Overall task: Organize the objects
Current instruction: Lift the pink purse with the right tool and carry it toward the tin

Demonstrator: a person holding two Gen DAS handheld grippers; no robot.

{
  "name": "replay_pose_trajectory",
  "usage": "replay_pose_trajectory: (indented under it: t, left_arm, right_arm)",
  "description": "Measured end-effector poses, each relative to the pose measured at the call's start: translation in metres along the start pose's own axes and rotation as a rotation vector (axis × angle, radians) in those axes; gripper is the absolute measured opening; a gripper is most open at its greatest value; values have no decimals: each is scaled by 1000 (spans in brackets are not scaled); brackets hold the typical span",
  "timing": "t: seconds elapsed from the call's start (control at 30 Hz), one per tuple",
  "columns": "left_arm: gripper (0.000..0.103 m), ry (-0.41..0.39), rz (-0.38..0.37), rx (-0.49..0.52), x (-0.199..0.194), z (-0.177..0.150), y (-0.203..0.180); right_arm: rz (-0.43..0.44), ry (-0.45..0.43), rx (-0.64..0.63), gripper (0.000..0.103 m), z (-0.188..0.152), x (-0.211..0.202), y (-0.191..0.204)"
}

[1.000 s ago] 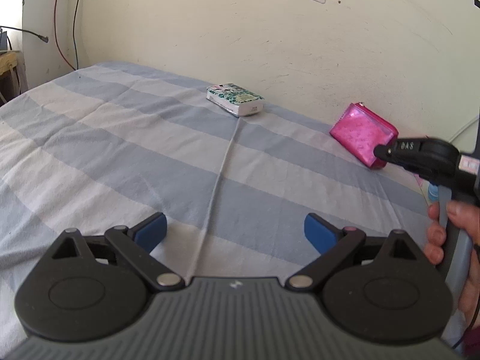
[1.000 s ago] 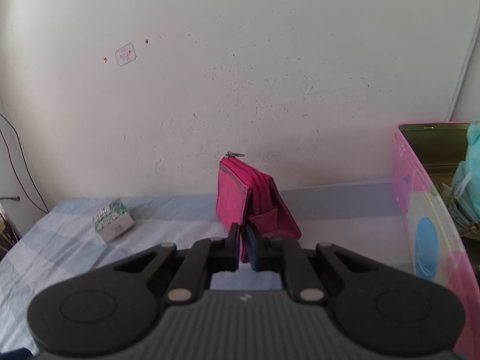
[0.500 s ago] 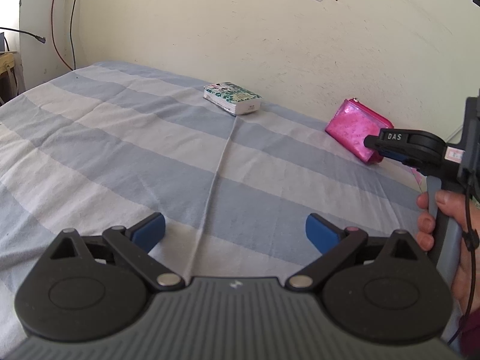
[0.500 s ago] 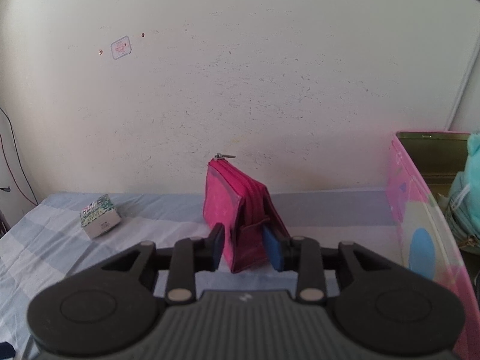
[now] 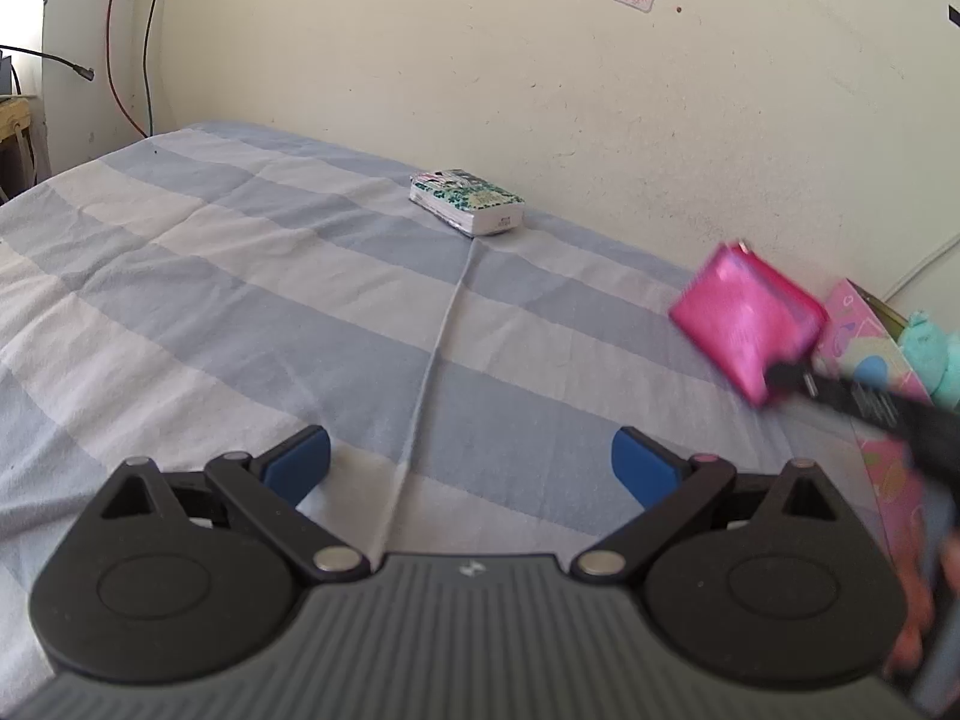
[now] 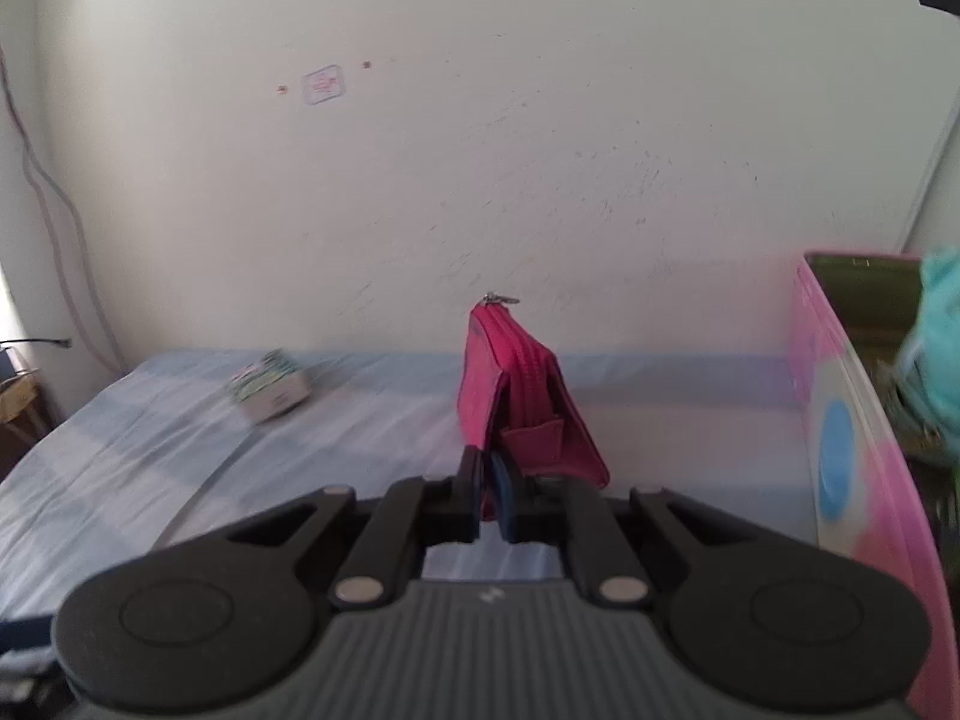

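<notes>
A pink zip pouch stands on edge between the pads of my right gripper, which is shut on its lower corner. In the left wrist view the same pouch hangs tilted above the bed, blurred, with the right gripper clamped on its lower edge. My left gripper is open over the striped sheet with nothing between its fingers. A small patterned box lies near the wall; the right wrist view shows that box to the left of the pouch.
A pink open container stands at the right with a teal plush toy inside; in the left wrist view the container sits just behind the pouch. The blue-and-white striped bed sheet runs to the wall. Cables hang at far left.
The right gripper opened around the pouch, then shut on it. The pouch has left the sheet, tilted and shifted right toward the pink container. The left gripper has stayed put.
</notes>
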State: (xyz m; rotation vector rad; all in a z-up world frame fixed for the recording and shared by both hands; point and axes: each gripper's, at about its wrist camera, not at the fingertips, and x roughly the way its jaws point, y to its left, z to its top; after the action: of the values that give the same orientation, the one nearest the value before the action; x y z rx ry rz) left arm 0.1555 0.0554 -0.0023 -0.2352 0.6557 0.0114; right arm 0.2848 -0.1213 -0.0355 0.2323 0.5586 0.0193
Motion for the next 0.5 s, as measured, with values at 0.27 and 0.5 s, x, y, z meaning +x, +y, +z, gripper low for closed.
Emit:
replay_pose_trajectory:
  t: [0.27,0.5]
  left_arm:
    - [101,-16,-58,15,-5,-1,-1]
    - [101,7,-319,42,-12,-8,-9]
  right_arm:
    - [151,50,-70,6,-59,-104,3]
    - [129,36,-34,8,-93,-194,-42]
